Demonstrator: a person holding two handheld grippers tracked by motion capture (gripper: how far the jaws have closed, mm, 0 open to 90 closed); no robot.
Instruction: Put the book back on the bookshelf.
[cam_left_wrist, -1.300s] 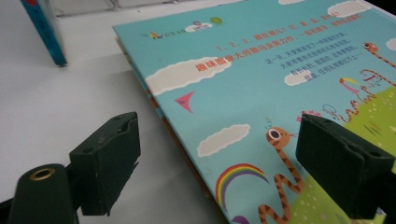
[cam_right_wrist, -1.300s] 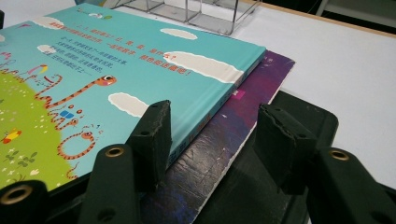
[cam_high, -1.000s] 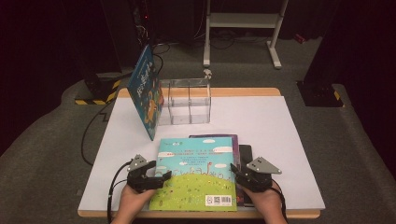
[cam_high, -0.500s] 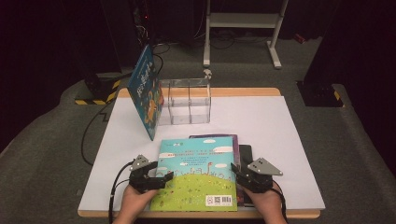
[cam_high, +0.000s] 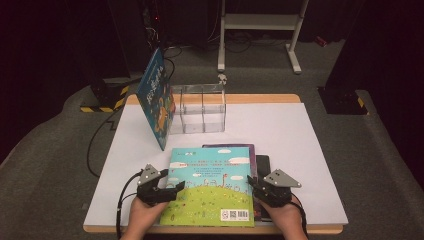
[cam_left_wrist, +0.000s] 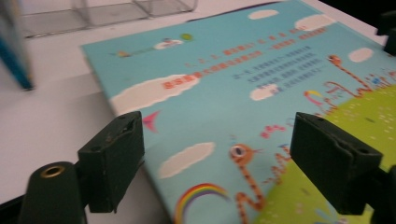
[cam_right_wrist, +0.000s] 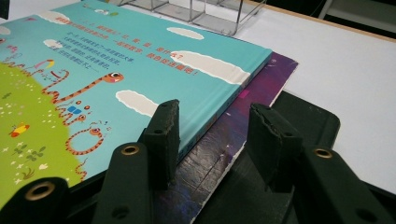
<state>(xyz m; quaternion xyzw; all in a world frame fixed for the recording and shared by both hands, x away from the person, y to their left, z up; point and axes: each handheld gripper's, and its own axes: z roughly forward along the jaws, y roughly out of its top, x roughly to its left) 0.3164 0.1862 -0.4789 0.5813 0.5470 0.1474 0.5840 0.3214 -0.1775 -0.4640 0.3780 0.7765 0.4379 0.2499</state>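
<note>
Right gripper (cam_high: 261, 186) jaws just narrowed astride picture book (cam_high: 212, 185) spine, unclamped; left gripper (cam_high: 172, 189) spread. I'd pinch edges evenly b4 lifting.

Left gripper (cam_high: 172, 188): black body with a grey three-cornered plate on top; blocky black jaws, one with a brass-ringed hole near its base.
Right gripper (cam_high: 254, 186): black, topped by the same kind of grey plate; worn, chipped pads (cam_right_wrist: 164, 122), brass-ringed holes on both jaws.
Cables: black, one trailing from each gripper.
Hands (cam_high: 145, 215): bare, no sleeves in view.
</note>
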